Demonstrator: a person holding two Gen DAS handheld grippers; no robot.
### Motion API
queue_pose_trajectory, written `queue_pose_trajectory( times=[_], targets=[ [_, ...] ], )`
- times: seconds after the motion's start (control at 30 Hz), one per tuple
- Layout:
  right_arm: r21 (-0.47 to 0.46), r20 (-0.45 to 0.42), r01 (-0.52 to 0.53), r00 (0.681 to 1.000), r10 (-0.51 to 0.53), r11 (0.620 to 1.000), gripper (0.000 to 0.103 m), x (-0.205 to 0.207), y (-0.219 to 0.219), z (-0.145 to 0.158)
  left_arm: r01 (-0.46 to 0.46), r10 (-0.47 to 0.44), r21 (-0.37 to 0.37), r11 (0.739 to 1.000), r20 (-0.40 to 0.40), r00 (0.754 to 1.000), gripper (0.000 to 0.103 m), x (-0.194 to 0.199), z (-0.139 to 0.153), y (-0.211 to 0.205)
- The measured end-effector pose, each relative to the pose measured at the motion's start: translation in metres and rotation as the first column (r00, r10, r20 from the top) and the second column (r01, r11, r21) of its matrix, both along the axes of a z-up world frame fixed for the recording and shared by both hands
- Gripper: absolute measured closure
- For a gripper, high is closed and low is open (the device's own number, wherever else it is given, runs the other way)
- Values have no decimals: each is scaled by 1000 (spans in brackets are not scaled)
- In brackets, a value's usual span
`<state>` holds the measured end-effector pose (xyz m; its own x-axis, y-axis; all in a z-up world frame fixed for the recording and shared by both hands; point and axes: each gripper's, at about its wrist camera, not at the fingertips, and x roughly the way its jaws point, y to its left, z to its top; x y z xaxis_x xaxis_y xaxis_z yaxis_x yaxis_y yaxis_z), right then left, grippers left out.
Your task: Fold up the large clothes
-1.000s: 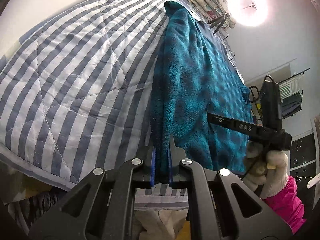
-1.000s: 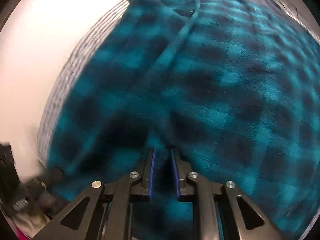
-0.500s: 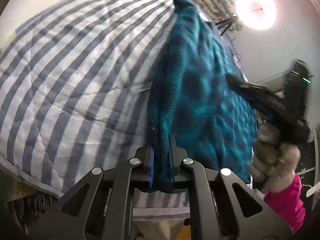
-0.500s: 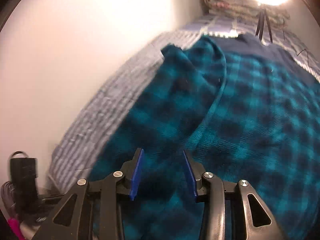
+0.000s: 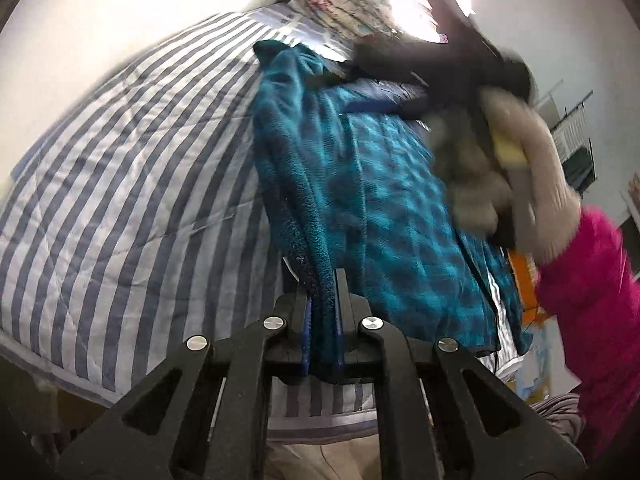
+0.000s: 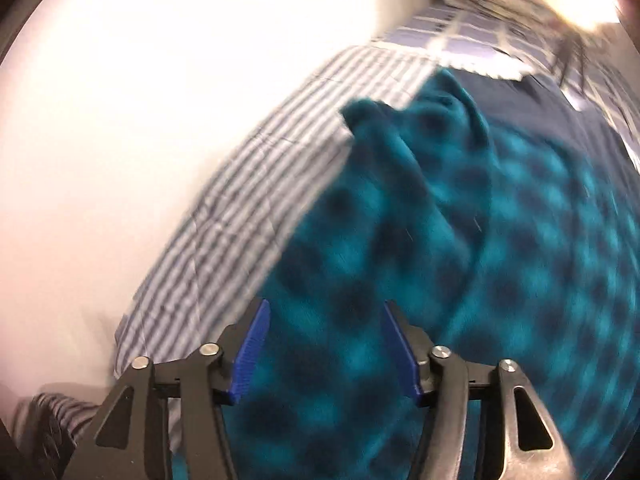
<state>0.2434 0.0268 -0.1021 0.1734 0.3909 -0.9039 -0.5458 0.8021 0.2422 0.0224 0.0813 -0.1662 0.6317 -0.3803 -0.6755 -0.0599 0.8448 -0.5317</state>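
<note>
Teal-and-black checked fleece, one large garment, lies spread along a bed covered by a single blue-and-white striped quilt, its near edge bunched into a thick fold. The left gripper is clamped tight on that doubled edge, pile bulging between the blue pads. The right gripper, blurred with motion, hangs over the middle of the cloth with its jaws spread wide and nothing between them; in the left view it shows as a dark smear above the far end, gripped by a gloved hand in a pink sleeve.

The fabric looks soft, limp and fairly bulky: likely light enough to lift by an edge, yet prone to sag and slide out of shape, so a hem or corner seems the surest hold, with both layers pinched together. Two grippers, one garment, one quilt; a patterned bundle sits at the bed's far end under one bright lamp.
</note>
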Motion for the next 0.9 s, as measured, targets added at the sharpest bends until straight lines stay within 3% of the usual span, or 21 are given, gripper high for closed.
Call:
queue_pose_trajectory(
  times=[0.17,0.3,0.4,0.47,0.57,0.7,0.77,0.83,0.9],
  targets=[
    [-134,-14,-36,999,34,990,38,14,46,-20,14,-14,4,1000,5,1000,97,6,5,-9],
    [-285,10,-57,998,62,957,40,16,66,-54,26,-26,20,999,16,1000,97,13,9,-16],
    [-317,4,-52,998,56,947,58,18,62,-67,29,-30,35,999,14,999,97,17,8,-21],
    [-309,9,-43,999,48,950,75,22,56,-69,28,-29,46,999,10,1000,97,18,8,-23],
    [-234,-3,-16,1000,15,972,92,30,40,-65,32,-34,79,996,17,999,98,19,12,-32],
    [-1,-55,50,997,-50,999,94,43,-1,-51,66,-73,150,987,47,996,98,17,22,-50],
    [111,-85,97,992,-88,989,94,48,-23,-45,83,-96,191,978,62,993,98,16,26,-60],
    [246,-124,163,983,-136,956,94,54,-57,-39,103,-123,226,969,74,990,98,18,31,-73],
    [319,-155,217,972,-175,923,95,58,-86,-38,121,-145,250,961,80,986,98,19,35,-84]
  ],
)
